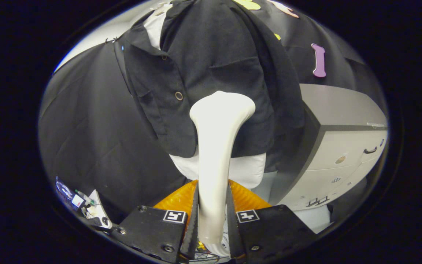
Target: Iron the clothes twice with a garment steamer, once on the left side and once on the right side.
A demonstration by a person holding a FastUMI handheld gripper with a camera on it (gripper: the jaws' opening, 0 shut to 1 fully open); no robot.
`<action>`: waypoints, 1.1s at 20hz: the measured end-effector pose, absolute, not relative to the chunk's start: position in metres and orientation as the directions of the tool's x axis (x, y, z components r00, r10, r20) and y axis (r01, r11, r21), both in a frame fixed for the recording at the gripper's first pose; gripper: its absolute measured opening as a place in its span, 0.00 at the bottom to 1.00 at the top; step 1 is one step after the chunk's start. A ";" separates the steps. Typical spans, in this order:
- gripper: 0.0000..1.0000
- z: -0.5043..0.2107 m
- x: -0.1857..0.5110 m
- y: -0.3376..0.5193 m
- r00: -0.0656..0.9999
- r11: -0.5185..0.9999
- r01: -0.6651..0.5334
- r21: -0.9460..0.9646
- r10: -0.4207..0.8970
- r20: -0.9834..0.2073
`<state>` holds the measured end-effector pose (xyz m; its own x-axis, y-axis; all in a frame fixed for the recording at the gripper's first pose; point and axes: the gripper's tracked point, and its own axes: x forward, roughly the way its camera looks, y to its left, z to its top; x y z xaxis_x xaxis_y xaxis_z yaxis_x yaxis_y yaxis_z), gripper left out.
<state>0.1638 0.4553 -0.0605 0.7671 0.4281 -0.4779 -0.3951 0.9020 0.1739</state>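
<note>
A white garment steamer (216,146) stands up between my fingers, its handle pinched on both sides by my gripper (213,209), which is shut on it. Its wide head rests against the lower front of a black buttoned shirt (211,73), to the right of the button row. The shirt hangs on a white mannequin torso (247,170) whose bottom shows below the hem. A dark jacket sleeve (284,91) hangs along the shirt's right side.
A white cabinet (346,146) with a grey top and drawers stands close on the right. An orange base (176,200) sits under the mannequin. Small devices and cables (86,205) lie low on the left, against the black cloth wall.
</note>
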 end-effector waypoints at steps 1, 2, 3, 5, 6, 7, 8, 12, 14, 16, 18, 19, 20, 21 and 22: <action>0.37 -0.053 0.161 0.454 0.774 0.902 -0.396 0.173 0.429 -0.466; 0.37 -0.045 0.158 0.454 0.778 0.900 -0.399 0.174 0.433 -0.455; 0.37 -0.037 0.154 0.454 0.784 0.898 -0.403 0.175 0.437 -0.441; 0.37 -0.017 0.146 0.454 0.798 0.896 -0.410 0.169 0.442 -0.409; 0.37 -0.007 0.142 0.456 0.806 0.894 -0.418 0.159 0.446 -0.388; 0.37 0.001 0.137 0.456 0.813 0.894 -0.423 0.150 0.448 -0.372; 0.37 0.011 0.132 0.459 0.819 0.892 -0.429 0.143 0.450 -0.356; 0.37 0.055 0.106 0.476 0.830 0.880 -0.456 0.136 0.475 -0.292; 0.37 0.079 0.096 0.489 0.836 0.872 -0.475 0.117 0.489 -0.251; 0.37 0.098 0.087 0.504 0.831 0.859 -0.501 0.104 0.511 -0.219; 0.37 0.120 0.083 0.520 0.830 0.851 -0.517 0.091 0.524 -0.189; 0.37 0.130 0.082 0.526 0.833 0.851 -0.518 0.085 0.525 -0.173; 0.37 0.141 0.083 0.534 0.834 0.849 -0.523 0.079 0.528 -0.158; 0.37 0.151 0.084 0.543 0.831 0.844 -0.532 0.076 0.537 -0.144; 0.37 0.161 0.085 0.553 0.827 0.837 -0.543 0.073 0.548 -0.130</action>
